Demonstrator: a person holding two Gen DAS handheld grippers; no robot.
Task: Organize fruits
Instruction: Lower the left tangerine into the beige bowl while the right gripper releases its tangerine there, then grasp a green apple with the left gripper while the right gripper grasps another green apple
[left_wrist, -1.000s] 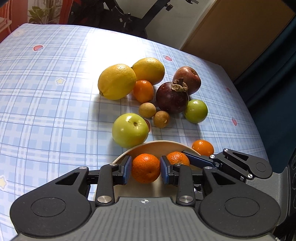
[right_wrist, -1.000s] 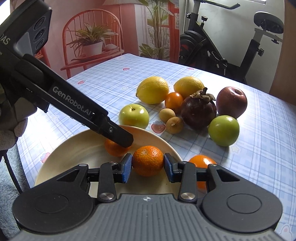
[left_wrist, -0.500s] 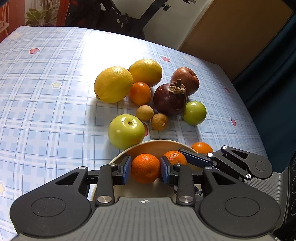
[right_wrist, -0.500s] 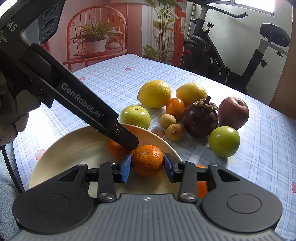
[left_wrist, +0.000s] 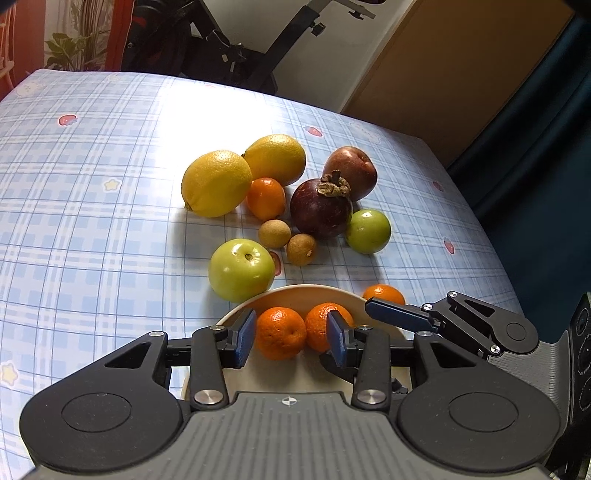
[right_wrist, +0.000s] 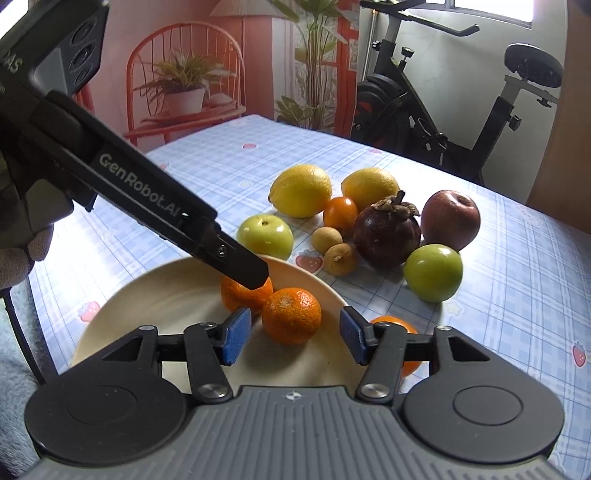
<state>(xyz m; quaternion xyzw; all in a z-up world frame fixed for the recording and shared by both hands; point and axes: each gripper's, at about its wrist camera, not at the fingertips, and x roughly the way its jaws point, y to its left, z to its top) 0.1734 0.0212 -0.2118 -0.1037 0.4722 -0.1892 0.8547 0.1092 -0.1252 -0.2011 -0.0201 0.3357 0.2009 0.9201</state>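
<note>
Two mandarins are seen lying side by side in the cream bowl (right_wrist: 155, 295), one between each pair of jaws. The left gripper (left_wrist: 291, 338) is held over the bowl's rim with its jaws opening; the left mandarin (left_wrist: 280, 332) sits between the blue pads, a thin gap showing on each side, so it is no longer pressed. The right gripper (right_wrist: 293, 336) is also opening, and its pads stand clearly apart from the right mandarin (right_wrist: 291, 315), which rests on the bowl's floor between and just ahead of them.

A third mandarin (right_wrist: 395, 325) is found on the checked tablecloth (left_wrist: 92, 221), outside the bowl and partly hidden behind the right gripper's right finger.

Ahead of both pairs of jaws, beyond the bowl, the remaining fruit is clustered on the cloth: a green apple (left_wrist: 242, 269) just beside the bowl's far rim, two longans (left_wrist: 288, 242), a small orange (left_wrist: 266, 198), two lemons (left_wrist: 216, 183), a mangosteen (left_wrist: 320, 206), a red apple (left_wrist: 351, 173) and a second green apple (left_wrist: 368, 231).
</note>
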